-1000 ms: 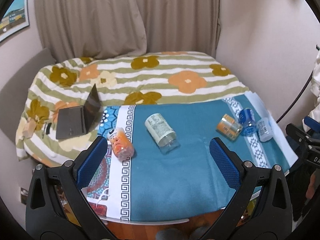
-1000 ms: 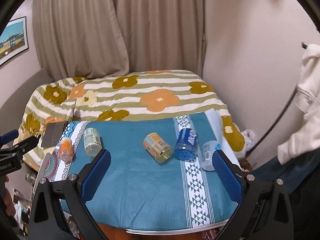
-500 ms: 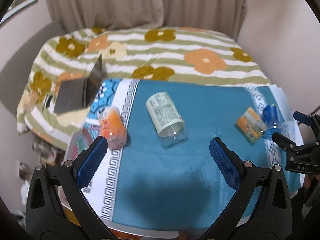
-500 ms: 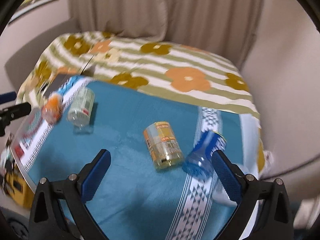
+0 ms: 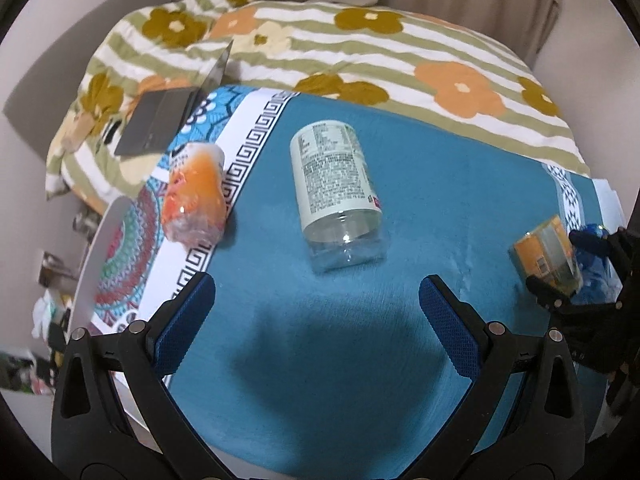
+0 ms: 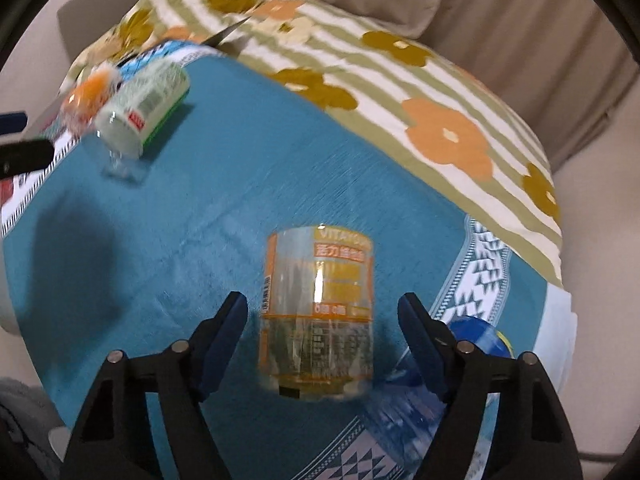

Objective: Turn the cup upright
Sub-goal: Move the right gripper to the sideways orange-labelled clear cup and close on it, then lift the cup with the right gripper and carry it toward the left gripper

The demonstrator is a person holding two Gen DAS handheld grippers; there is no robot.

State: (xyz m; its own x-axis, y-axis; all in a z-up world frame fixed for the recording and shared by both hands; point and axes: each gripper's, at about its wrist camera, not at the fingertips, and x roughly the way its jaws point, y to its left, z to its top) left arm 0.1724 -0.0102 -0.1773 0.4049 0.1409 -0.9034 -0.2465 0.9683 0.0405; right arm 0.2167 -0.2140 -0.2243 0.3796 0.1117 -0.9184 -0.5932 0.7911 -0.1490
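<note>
Bed w/ floral duvet (image 5: pixel 400 52) behind; tabletop (image 5: pixel 420 184) under a teal cloth carries everything. Vs 1 s ago both hand-held grippers have dropped in close, so the approach is nearly over. Right hand-held gripper (image 6: pixel 322 312) wide open, nothing held, jaws either side of the orange-label cup (image 6: pixel 318 312) near the tabletop's right edge. Cup lies on its side, long axis along the fingers; which end is the mouth, can't tell (blur). Left hand-held gripper (image 5: pixel 316 300) wide open, empty, just short of the green-label cup (image 5: pixel 336 192), clear end toward it.
</note>
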